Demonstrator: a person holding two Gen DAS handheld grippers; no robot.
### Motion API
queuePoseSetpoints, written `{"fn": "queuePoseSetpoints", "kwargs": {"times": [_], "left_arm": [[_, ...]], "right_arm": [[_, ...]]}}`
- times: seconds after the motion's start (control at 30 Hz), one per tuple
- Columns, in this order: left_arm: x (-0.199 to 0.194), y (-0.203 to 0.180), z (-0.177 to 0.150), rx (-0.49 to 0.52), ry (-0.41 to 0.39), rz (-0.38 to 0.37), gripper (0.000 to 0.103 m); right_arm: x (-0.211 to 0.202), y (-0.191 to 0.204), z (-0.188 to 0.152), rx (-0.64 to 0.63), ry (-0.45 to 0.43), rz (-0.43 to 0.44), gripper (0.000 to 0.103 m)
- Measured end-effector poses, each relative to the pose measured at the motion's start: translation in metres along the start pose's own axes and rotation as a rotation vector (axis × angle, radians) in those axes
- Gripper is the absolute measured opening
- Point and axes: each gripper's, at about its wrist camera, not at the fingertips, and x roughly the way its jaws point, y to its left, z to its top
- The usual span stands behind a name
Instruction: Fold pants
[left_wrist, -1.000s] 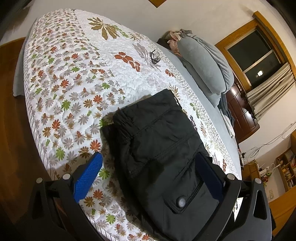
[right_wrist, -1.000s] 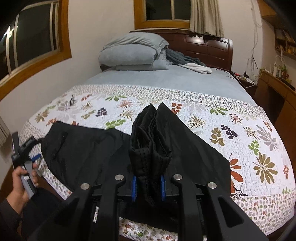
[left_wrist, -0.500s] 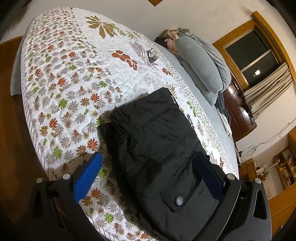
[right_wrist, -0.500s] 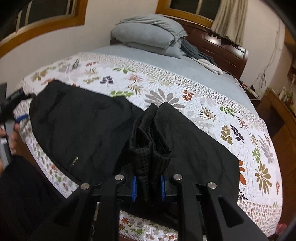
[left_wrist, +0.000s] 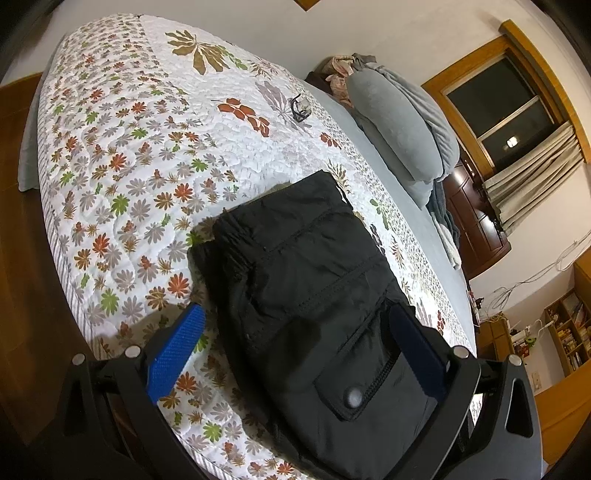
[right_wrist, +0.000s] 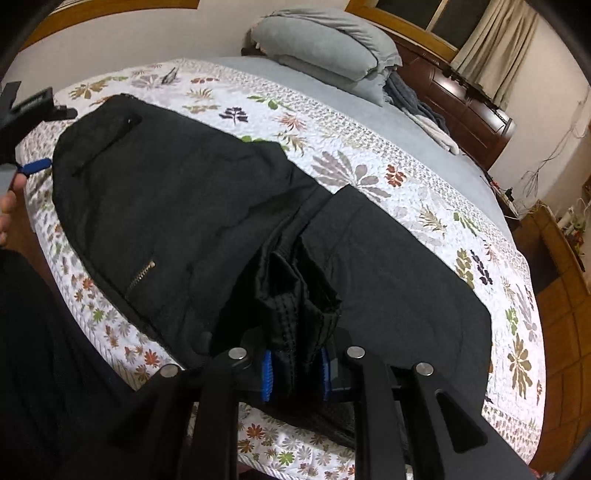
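Black padded fabric pants (right_wrist: 177, 206) lie spread across the near edge of the floral quilted bedspread (right_wrist: 436, 206). Waist end to the left, showing a brass zipper and a flapped pocket with a grey snap button (left_wrist: 352, 397). Leg end to the right: hem bunched and raised, pinched between the blue pads of the right claw (right_wrist: 295, 373); the rest lies flat.
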Motion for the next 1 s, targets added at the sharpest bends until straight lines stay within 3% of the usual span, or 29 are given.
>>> {"fn": "queuePoseSetpoints", "kwargs": {"times": [0.13, 0.23, 0.3, 0.37, 0.67, 0.77, 0.9, 1.0], "left_arm": [[0.005, -0.003, 0.001, 0.01, 0.01, -0.002, 0.1], [0.007, -0.004, 0.002, 0.017, 0.013, -0.004, 0.1], [0.008, -0.003, 0.004, 0.017, 0.014, -0.004, 0.1], [0.01, -0.002, 0.006, 0.015, 0.018, -0.004, 0.1], [0.008, 0.005, 0.008, 0.005, 0.018, -0.027, 0.1], [0.004, 0.006, 0.007, -0.003, 0.015, -0.04, 0.1], [0.0, 0.009, 0.006, -0.019, 0.013, -0.054, 0.1], [-0.004, 0.012, 0.005, -0.041, 0.012, -0.06, 0.1]], "right_arm": [[0.009, 0.004, -0.002, -0.01, 0.012, 0.008, 0.021], [0.014, 0.008, -0.006, -0.022, 0.021, 0.019, 0.027], [0.017, 0.011, -0.008, -0.032, 0.027, 0.032, 0.036], [0.016, 0.016, -0.009, -0.05, 0.025, 0.021, 0.036], [-0.012, 0.026, -0.006, -0.084, 0.016, 0.051, 0.044], [-0.026, 0.028, -0.008, -0.09, 0.019, 0.116, 0.046], [-0.05, 0.016, -0.011, -0.049, 0.027, 0.283, 0.046], [-0.06, -0.012, -0.006, 0.036, 0.011, 0.287, 0.046]]}}
